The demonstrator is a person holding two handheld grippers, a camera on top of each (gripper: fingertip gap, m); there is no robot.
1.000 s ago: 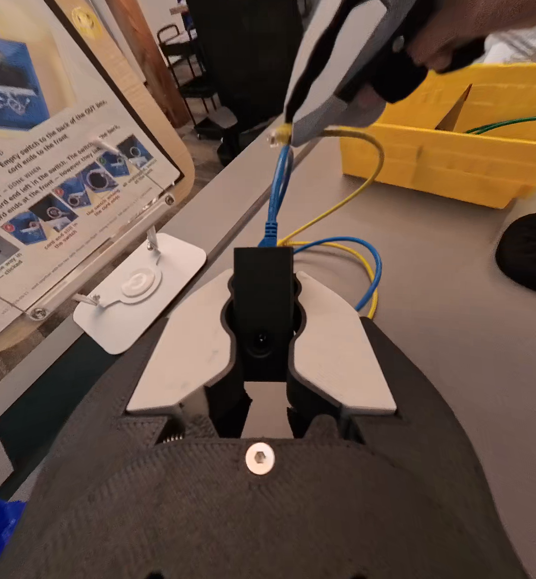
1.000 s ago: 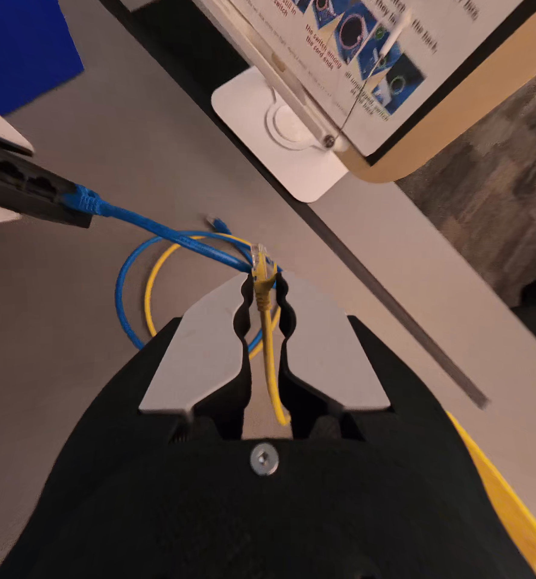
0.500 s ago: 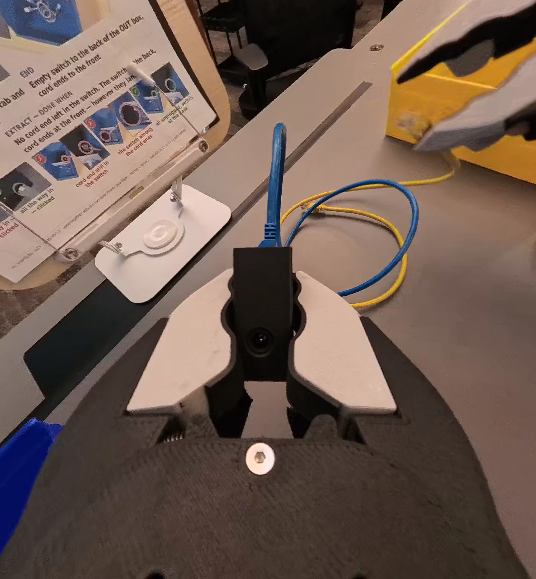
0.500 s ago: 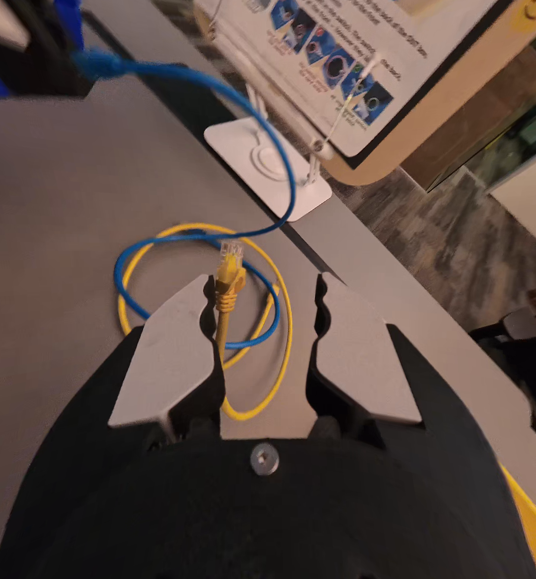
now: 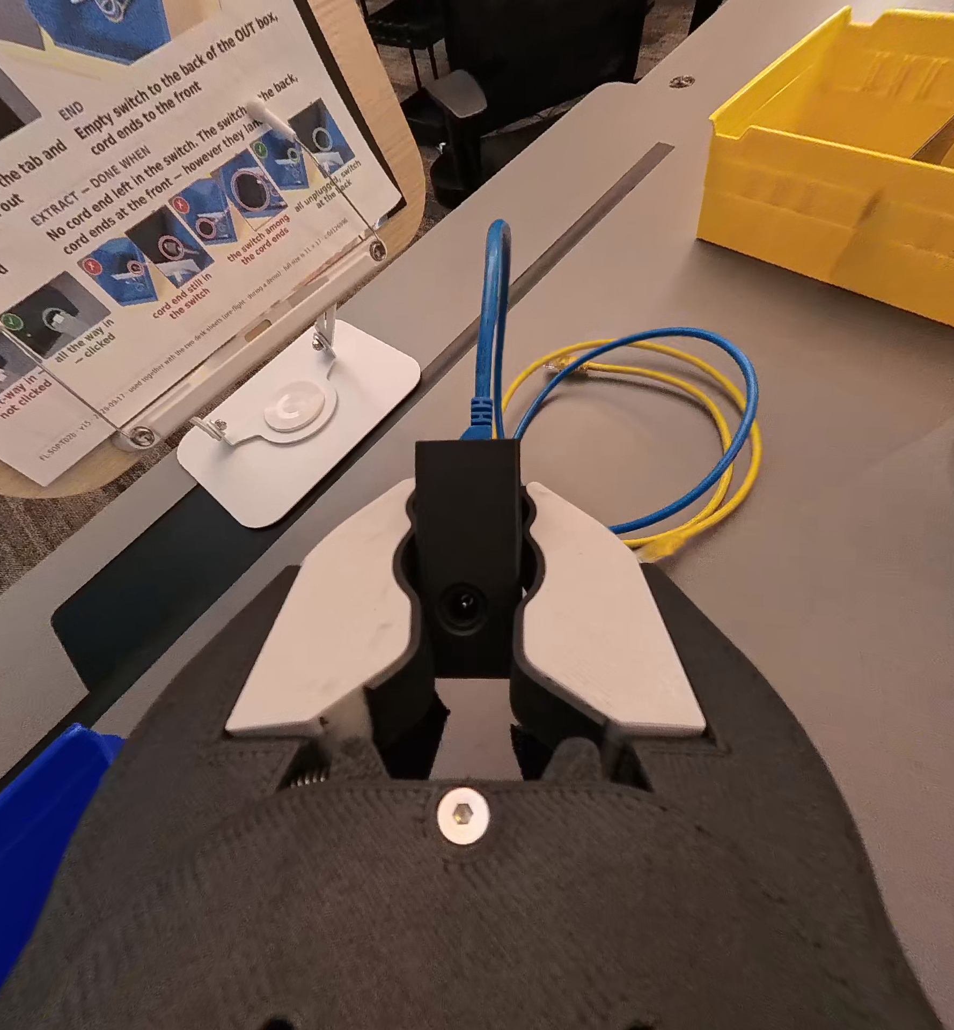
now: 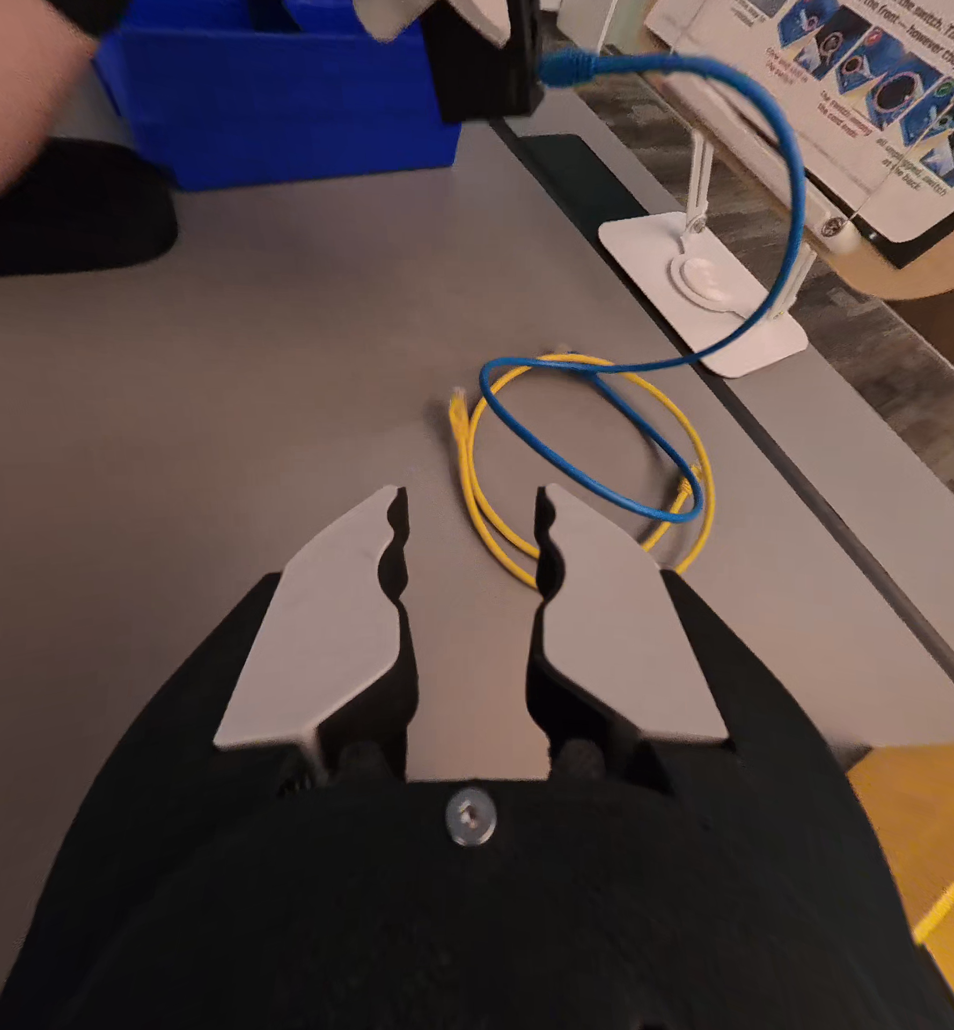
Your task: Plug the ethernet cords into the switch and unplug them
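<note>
My left gripper (image 5: 466,490) is shut on the black switch (image 5: 466,518) and holds it above the grey table. A blue cord (image 5: 488,334) is plugged into the switch's far face, arcs up, then loops down onto the table. A yellow cord (image 5: 737,423) lies coiled on the table with both plugs free. In the right wrist view my right gripper (image 6: 469,490) is open and empty above the table, just short of the yellow cord (image 6: 466,462). The switch (image 6: 483,72) and blue cord (image 6: 792,184) show at the top, held by the left gripper.
A yellow bin (image 5: 854,184) stands at the far right. A blue bin (image 6: 274,106) stands behind the left gripper. An instruction sheet on a white stand (image 5: 302,412) is at the table's left edge. A black pad (image 6: 68,212) lies by a person's hand. The gap from one gripper's tips to the other's is roughly 25 centimeters.
My right gripper opened and let go of the yellow plug, which now lies on the table, and it drew back. My left gripper kept hold of the switch and lifted slightly.
</note>
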